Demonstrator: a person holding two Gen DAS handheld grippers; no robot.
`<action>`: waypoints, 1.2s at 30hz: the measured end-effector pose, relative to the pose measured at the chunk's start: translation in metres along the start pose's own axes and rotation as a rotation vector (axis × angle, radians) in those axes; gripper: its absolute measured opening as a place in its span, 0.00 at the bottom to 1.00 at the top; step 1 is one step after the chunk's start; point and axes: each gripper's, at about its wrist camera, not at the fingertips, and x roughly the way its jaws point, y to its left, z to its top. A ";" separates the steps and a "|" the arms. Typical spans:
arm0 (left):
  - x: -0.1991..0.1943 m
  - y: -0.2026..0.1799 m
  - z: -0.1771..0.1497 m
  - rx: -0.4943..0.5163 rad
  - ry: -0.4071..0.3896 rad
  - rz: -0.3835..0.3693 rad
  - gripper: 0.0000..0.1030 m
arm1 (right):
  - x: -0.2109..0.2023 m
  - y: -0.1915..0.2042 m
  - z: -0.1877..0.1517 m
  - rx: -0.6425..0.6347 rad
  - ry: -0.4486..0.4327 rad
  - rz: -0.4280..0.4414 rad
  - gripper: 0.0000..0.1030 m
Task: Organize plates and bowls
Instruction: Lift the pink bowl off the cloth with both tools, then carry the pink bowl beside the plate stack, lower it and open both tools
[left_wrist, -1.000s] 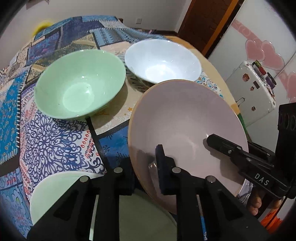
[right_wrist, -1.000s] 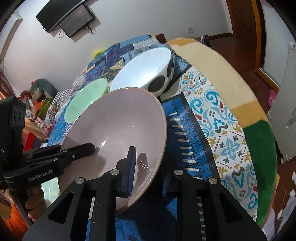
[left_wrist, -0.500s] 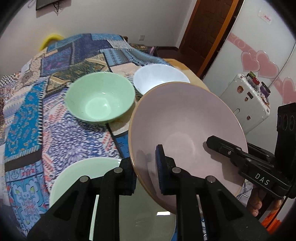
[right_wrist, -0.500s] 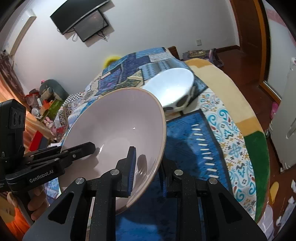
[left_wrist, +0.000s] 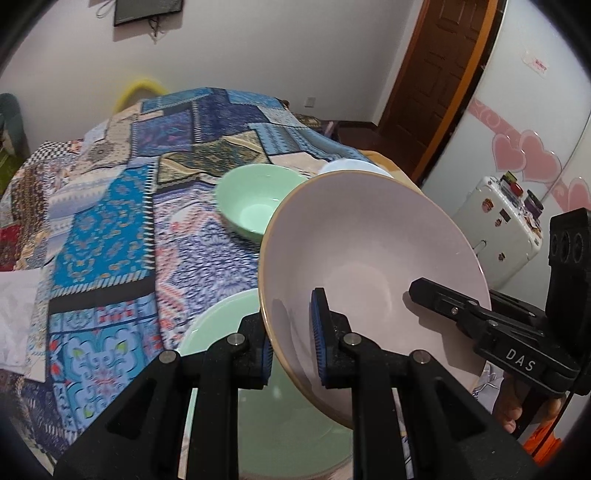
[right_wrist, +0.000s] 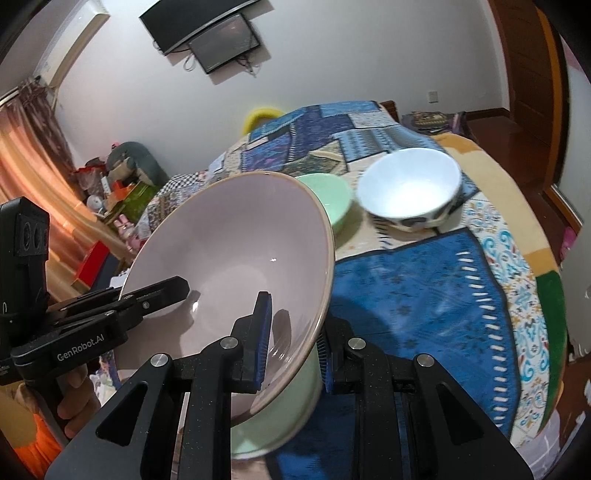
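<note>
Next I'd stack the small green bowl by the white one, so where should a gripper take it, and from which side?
Take the small green bowl by its thin rim, one finger inside and one outside. It sits upright and open, and its near-left rim is free; the white bowl stands close on its right.

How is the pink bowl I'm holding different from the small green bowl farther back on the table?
The pink bowl is off the table, clamped at its rim by the left gripper and the right gripper; the small green bowl rests on the patterned cloth, untouched. The pink bowl is tilted, the green one level. The pink bowl has a tan rim edge; the green bowl is one colour throughout. Both are empty, round and glossy.
</note>
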 end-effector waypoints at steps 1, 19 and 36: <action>-0.004 0.003 -0.002 -0.003 -0.006 0.005 0.17 | 0.002 0.006 0.000 -0.007 0.001 0.007 0.20; -0.070 0.083 -0.045 -0.109 -0.078 0.082 0.17 | 0.030 0.085 -0.010 -0.117 0.033 0.089 0.20; -0.086 0.147 -0.088 -0.216 -0.068 0.140 0.17 | 0.069 0.137 -0.029 -0.176 0.121 0.140 0.20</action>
